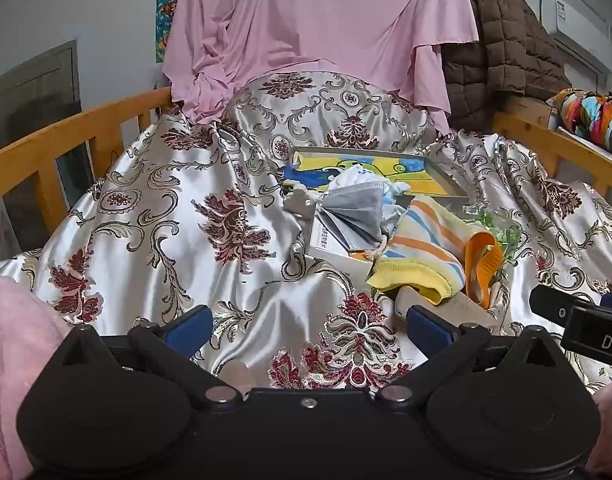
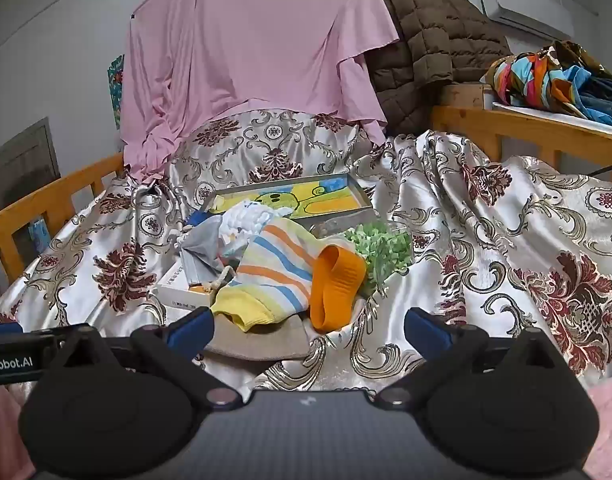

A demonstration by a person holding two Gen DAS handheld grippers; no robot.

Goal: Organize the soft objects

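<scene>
A pile of soft things lies on the satin floral bedspread (image 1: pixel 165 240). A striped yellow, blue and orange sock (image 1: pixel 420 256) (image 2: pixel 273 272) lies in front, with an orange piece (image 2: pixel 338 284) (image 1: pixel 484 264) beside it. A grey face mask (image 1: pixel 354 216) (image 2: pixel 201 252) and a white knitted item (image 2: pixel 249 216) lie behind. A beige flat piece (image 2: pixel 261 344) lies under the sock. My left gripper (image 1: pixel 310 328) is open and empty, left of the pile. My right gripper (image 2: pixel 310 328) is open and empty, just before the sock.
A picture tray (image 2: pixel 346 192) and a white box (image 2: pixel 177 292) sit by the pile, with green bits (image 2: pixel 382 248) in a clear bag. Wooden rails (image 1: pixel 65 136) (image 2: pixel 506 128) flank the bed. A pink sheet (image 2: pixel 245 60) and brown jacket (image 2: pixel 426 40) hang behind.
</scene>
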